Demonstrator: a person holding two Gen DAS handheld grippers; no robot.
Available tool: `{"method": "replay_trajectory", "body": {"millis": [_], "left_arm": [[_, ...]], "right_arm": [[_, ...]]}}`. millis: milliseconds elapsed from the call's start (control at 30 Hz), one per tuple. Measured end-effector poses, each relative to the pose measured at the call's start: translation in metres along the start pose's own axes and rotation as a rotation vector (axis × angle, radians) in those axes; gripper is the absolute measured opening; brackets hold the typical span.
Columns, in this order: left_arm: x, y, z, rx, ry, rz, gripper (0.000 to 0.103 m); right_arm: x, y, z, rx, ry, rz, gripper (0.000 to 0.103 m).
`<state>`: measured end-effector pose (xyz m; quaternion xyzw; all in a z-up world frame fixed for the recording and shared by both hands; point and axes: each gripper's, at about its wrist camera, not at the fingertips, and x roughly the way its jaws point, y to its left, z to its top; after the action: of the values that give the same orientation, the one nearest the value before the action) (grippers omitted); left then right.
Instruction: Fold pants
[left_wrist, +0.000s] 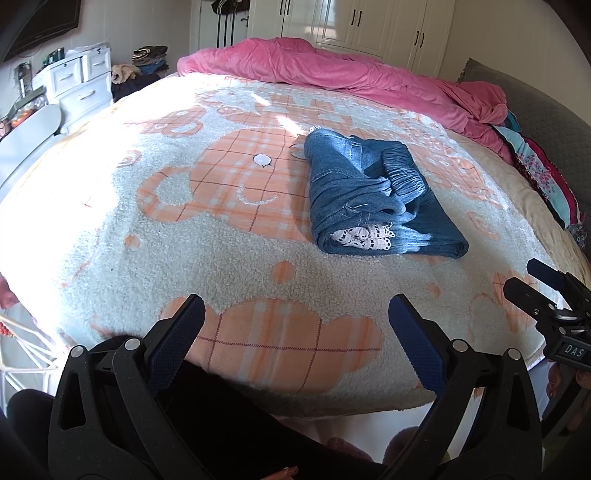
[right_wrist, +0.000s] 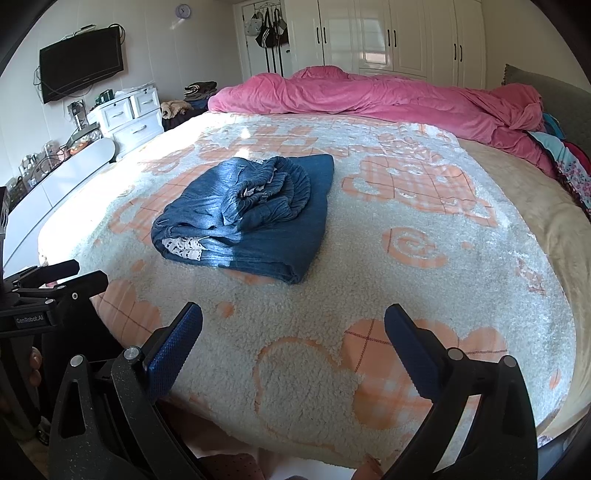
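Fleece blanket (left_wrist: 236, 266): folded pants (left_wrist: 373, 199) ahead of my left gripper (left_wrist: 295, 317) and right gripper (right_wrist: 293, 325), both wide open, empty, seemingly done.

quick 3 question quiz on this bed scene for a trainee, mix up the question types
1. True or false: the left gripper is holding the pants.
2. What lies along the far edge of the bed? A) pink quilt B) green towel C) brown coat
3. Fill in: white ____ trim peeks out of the folded pants.

Key:
1. False; both grippers are open and short of the pants, the right gripper too.
2. A, the pink quilt.
3. lace
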<state>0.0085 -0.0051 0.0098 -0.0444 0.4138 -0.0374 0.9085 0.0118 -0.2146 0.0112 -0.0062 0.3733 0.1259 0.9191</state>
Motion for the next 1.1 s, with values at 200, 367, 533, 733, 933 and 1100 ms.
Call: {"method": "replay_trajectory", "body": {"millis": [200, 367, 533, 733, 933, 1100], "left_arm": [[0.001, 0.000, 0.001, 0.000, 0.005, -0.005, 0.093], [0.002, 0.000, 0.001, 0.006, 0.007, 0.003, 0.093], [0.001, 0.000, 0.002, 0.010, 0.007, 0.006, 0.093], [0.001, 0.005, 0.005, 0.010, 0.007, 0.018, 0.093], [0.009, 0.030, 0.012, -0.057, 0.026, 0.112, 0.093], [0.024, 0.077, 0.042, -0.115, 0.038, 0.160, 0.093]], "right_arm": [[0.000, 0.000, 0.000, -0.001, 0.001, -0.004, 0.098], [0.000, 0.000, 0.000, 0.000, 0.003, -0.005, 0.098], [0.001, -0.001, 0.000, 0.000, 0.004, -0.012, 0.098], [0.003, -0.004, 0.000, 0.005, 0.008, -0.033, 0.098], [0.008, -0.017, 0.005, 0.023, 0.008, -0.087, 0.098], [0.022, -0.050, 0.013, 0.073, 0.018, -0.164, 0.098]]}}
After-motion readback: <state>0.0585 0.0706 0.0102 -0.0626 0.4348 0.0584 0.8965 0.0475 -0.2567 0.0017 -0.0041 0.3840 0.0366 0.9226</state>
